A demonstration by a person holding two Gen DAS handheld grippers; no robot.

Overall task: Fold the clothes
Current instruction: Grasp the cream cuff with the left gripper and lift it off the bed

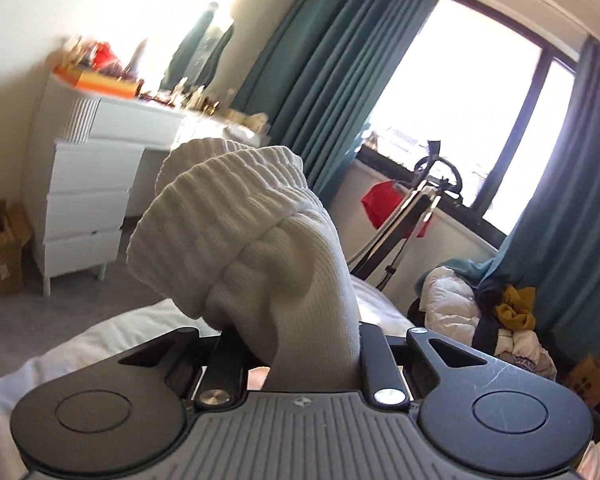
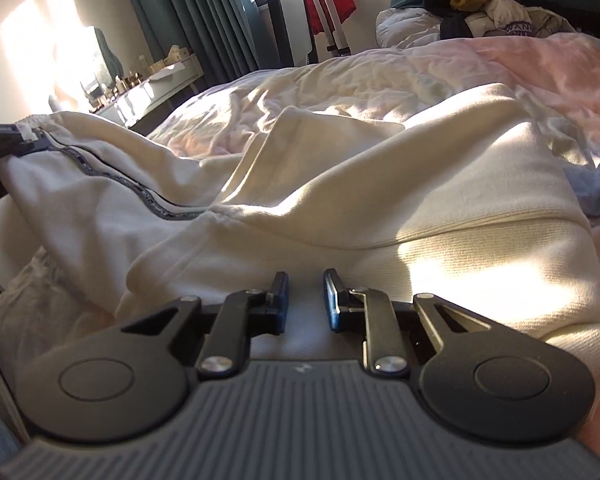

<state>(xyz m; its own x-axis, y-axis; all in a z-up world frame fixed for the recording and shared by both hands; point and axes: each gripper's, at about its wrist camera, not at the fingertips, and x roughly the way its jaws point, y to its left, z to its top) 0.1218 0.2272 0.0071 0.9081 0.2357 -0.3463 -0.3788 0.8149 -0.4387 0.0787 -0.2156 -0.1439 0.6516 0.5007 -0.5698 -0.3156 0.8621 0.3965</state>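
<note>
Hoodie (image 2: 340, 184), cream-white with a dark zipper line, sprawls across the bed (image 2: 380, 76), crumpled and half lit by sun. Its ribbed hem or cuff (image 1: 236, 216) is bunched up and pinched tight between the closed fingers of the left gripper (image 1: 296, 344), lifted clear of the bedding in the left wrist view; in the right wrist view that same gripper shows at nine o'clock, clamped on the garment's edge (image 2: 24, 136). The right gripper (image 2: 306, 300) hangs low over the hoodie's body at six o'clock, fingers parted with a gap between them, nothing held. Out at one o'clock beyond the bed, a heap of clothes (image 2: 484, 4) sits in a loose pile, a mustard piece on top; whether a basket holds it, cannot tell. At ten o'clock in the left wrist view stands a white dresser (image 1: 88, 200), its top cluttered with small blurred items. Teal curtains (image 1: 332, 80) frame the bright window (image 1: 472, 100).
</note>
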